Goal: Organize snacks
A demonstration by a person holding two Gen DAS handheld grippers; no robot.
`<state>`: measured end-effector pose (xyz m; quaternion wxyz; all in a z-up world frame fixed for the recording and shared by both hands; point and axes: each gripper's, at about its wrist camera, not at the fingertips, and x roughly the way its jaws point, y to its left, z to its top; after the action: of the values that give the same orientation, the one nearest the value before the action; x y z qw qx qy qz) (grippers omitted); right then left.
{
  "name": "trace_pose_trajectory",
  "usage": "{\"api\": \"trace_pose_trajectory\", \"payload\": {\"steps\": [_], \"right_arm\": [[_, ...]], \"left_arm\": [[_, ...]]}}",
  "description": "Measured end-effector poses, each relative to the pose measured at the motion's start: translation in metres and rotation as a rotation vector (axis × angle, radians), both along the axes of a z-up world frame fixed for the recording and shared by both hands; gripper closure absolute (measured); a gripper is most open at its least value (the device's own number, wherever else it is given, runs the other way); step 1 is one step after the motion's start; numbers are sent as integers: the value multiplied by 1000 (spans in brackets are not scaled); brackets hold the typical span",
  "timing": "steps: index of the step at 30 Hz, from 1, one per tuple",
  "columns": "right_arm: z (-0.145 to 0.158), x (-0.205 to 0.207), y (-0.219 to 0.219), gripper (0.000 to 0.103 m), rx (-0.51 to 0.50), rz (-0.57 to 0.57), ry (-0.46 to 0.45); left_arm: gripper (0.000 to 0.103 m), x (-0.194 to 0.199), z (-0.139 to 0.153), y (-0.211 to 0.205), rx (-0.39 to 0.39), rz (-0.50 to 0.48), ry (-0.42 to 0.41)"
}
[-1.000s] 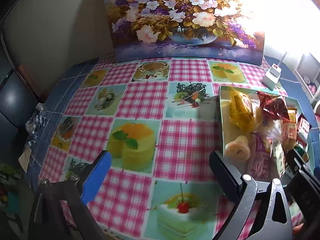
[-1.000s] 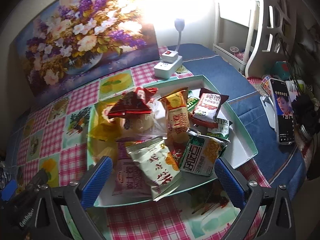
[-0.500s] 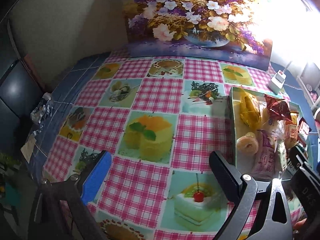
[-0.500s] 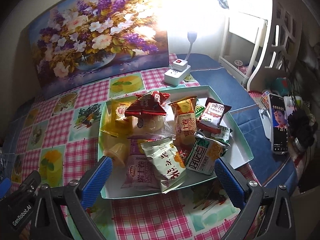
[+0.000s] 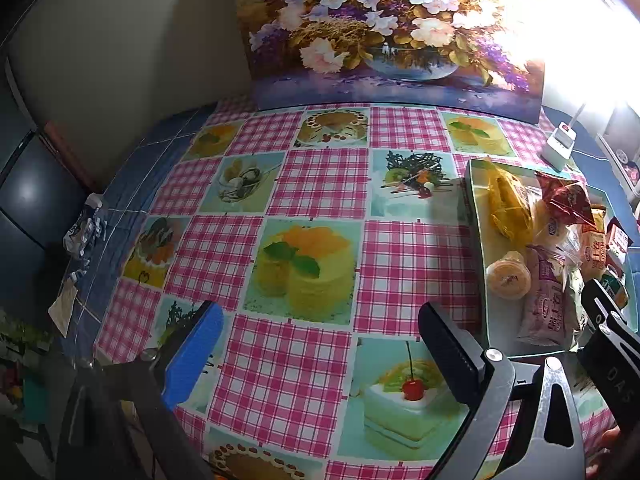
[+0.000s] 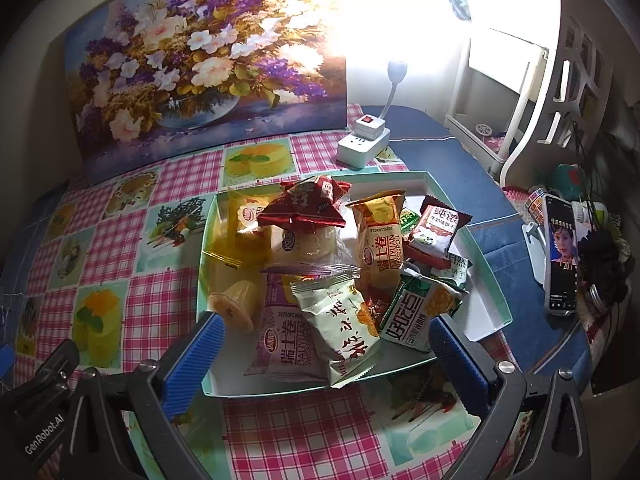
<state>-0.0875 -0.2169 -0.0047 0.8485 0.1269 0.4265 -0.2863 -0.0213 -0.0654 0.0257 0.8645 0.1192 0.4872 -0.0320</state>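
A pale green tray (image 6: 490, 280) holds a heap of snack packets: a red packet (image 6: 308, 204), an orange Swiss roll pack (image 6: 380, 236), a purple Swiss roll pack (image 6: 284, 340), a white-green packet (image 6: 340, 320), a green-orange packet (image 6: 416, 312) and a jelly cup (image 6: 234, 304). My right gripper (image 6: 328, 344) is open and empty, just in front of the tray's near edge. My left gripper (image 5: 320, 340) is open and empty over the checked tablecloth, left of the tray (image 5: 478, 240). The jelly cup (image 5: 508, 280) shows there too.
A flower painting (image 6: 200, 60) leans on the wall behind the table. A white power strip with a lamp (image 6: 362, 140) sits behind the tray. A phone on a stand (image 6: 560, 256) is at the right. Crumpled paper (image 5: 84, 228) lies at the table's left edge.
Both grippers have pulled back and risen slightly, so more of the table and tray shows. Both stay open and empty. The snacks have not moved.
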Motion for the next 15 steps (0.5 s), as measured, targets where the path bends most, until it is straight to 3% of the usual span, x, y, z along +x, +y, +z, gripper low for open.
{"api": "trace_pose_trajectory", "payload": {"steps": [15], "right_arm": [[-2,4,0,0,0,6,4]], "left_arm": [[5,2,-5,1,5,2,17]]}}
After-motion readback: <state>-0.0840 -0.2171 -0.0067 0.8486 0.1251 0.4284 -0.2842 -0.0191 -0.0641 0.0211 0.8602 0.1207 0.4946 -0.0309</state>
